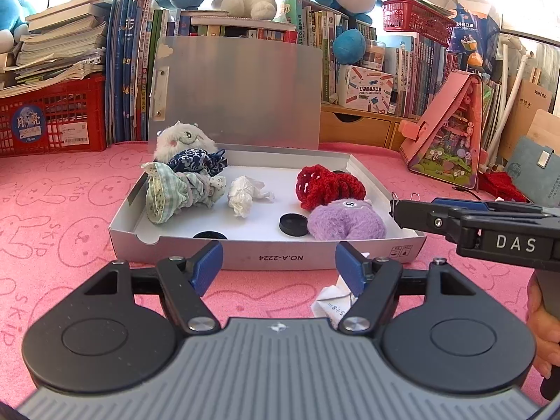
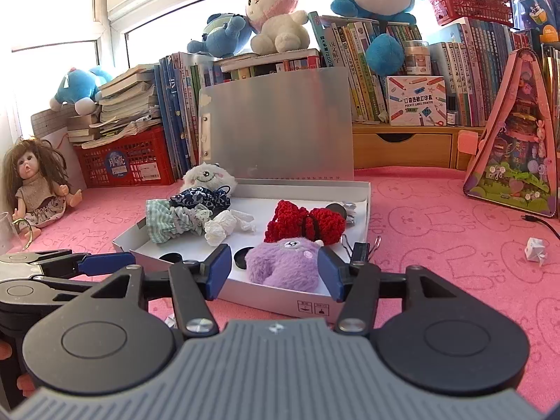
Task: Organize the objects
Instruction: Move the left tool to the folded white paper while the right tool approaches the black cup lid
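Note:
A shallow white box (image 1: 315, 257) (image 2: 308, 306) with its lid raised lies on the pink mat. Inside it are a purple plush (image 1: 346, 222) (image 2: 283, 266), a red crochet piece (image 1: 325, 183) (image 2: 304, 225), a crumpled tissue (image 1: 245, 190), check and navy cloths (image 1: 175, 189), a white fluffy toy (image 1: 182, 138) and black discs (image 1: 293, 224). My left gripper (image 1: 279, 263) (image 2: 87, 266) stands open before the box's front wall, holding nothing. At the box's near right corner my right gripper (image 2: 274, 268) (image 1: 397, 211) is open, with the purple plush seen beyond its pads.
Folded paper (image 1: 332, 302) lies on the mat by my left gripper, another piece (image 2: 535, 249) far right. Binder clips (image 2: 365, 247) sit at the box corner. A doll (image 2: 33, 182), red crate (image 1: 52, 119), books, a wooden drawer shelf (image 2: 402, 148) and a pink toy house (image 1: 451, 133) ring the mat.

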The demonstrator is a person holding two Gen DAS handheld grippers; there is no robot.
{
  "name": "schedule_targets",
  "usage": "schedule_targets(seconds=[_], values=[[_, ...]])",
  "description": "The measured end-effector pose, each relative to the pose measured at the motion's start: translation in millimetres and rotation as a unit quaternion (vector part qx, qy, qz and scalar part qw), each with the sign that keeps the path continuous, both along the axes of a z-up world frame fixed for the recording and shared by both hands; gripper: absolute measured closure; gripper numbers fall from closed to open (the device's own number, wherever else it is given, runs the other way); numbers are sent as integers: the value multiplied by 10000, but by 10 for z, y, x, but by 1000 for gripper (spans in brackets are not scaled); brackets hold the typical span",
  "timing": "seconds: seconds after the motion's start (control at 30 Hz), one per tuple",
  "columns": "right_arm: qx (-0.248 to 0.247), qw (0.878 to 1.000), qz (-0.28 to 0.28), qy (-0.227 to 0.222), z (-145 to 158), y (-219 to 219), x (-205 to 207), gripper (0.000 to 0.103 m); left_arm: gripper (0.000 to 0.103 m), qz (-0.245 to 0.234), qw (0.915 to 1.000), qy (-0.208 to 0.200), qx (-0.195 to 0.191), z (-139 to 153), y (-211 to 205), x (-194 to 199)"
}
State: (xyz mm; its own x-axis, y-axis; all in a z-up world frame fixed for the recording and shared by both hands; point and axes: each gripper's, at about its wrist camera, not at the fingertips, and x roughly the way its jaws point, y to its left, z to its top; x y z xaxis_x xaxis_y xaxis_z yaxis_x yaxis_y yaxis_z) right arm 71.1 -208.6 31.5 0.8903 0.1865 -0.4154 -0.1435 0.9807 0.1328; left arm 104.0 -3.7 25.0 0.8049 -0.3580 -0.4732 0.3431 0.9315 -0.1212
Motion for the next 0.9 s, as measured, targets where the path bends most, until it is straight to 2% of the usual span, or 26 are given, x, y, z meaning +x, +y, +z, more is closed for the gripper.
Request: schedule_targets(seconds=[0.33,0.6,0.77,0.83,0.9], values=[[-170,9998,-117,72,-119,-109,-280,30,27,-278,9992,269,-93,-117,-79,-155],[-117,9995,-279,73,-132,-232,-396,27,27,-442,9979,464,-87,-216,-227,-140],[-130,9994,-304,89,-149,-262,-450,25,27,-368,9973,621,-126,-301,-273,-61],[-158,9994,-288,83,-159,-256,-476,22,31,-319,9974,630,-159,-306,-266,-57],[-213,9994,-247,82,-171,-237,-498,21,45,-361,9968,690,-204,-297,-241,-50]])
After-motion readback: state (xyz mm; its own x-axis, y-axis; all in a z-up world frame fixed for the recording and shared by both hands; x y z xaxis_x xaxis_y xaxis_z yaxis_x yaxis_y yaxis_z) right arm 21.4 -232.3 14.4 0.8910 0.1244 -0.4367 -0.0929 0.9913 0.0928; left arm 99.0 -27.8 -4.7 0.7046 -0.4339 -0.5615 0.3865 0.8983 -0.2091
